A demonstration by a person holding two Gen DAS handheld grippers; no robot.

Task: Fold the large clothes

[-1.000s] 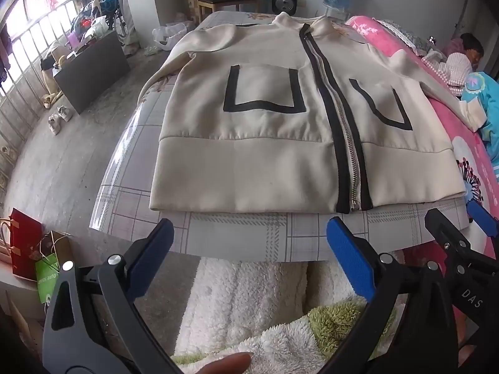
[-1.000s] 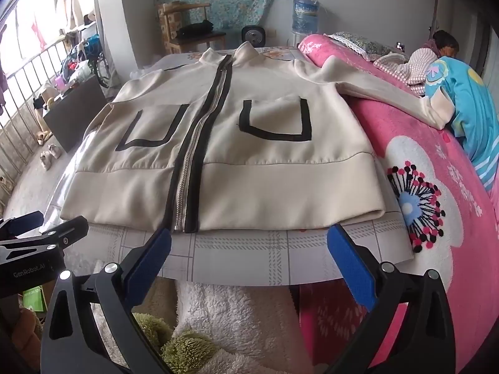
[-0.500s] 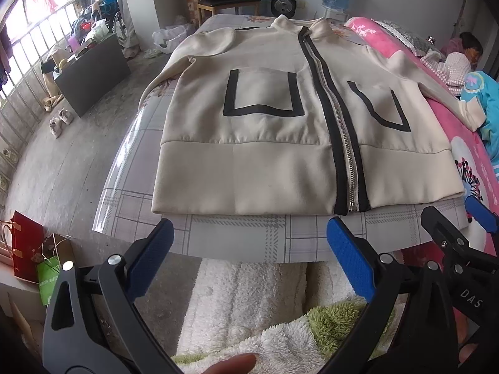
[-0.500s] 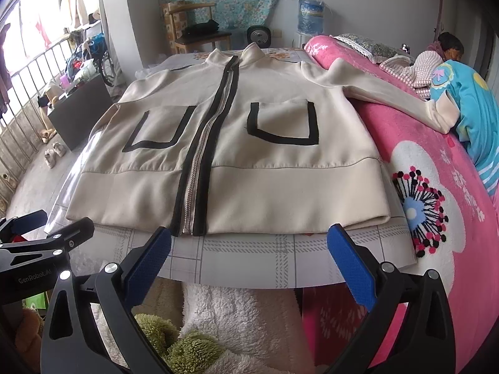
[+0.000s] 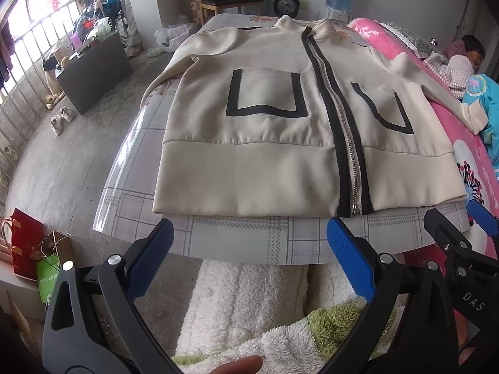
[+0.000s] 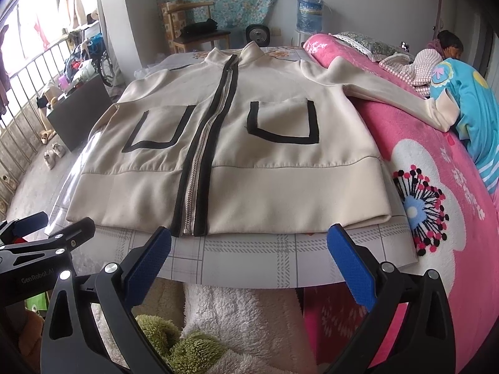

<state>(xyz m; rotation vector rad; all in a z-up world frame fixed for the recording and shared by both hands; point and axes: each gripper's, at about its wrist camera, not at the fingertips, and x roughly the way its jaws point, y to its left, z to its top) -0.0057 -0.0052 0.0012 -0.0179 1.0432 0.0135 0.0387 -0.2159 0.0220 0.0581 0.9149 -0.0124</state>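
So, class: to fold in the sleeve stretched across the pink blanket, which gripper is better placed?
Right: the right gripper is open nearer that sleeve; the left gripper faces the jacket's other half.

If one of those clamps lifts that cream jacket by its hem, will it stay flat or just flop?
Probably flop: the jacket lies limp, and its sleeve drapes over the pink blanket. The zipper may stiffen the middle a little. It might also slide, since the table cover looks glossy.
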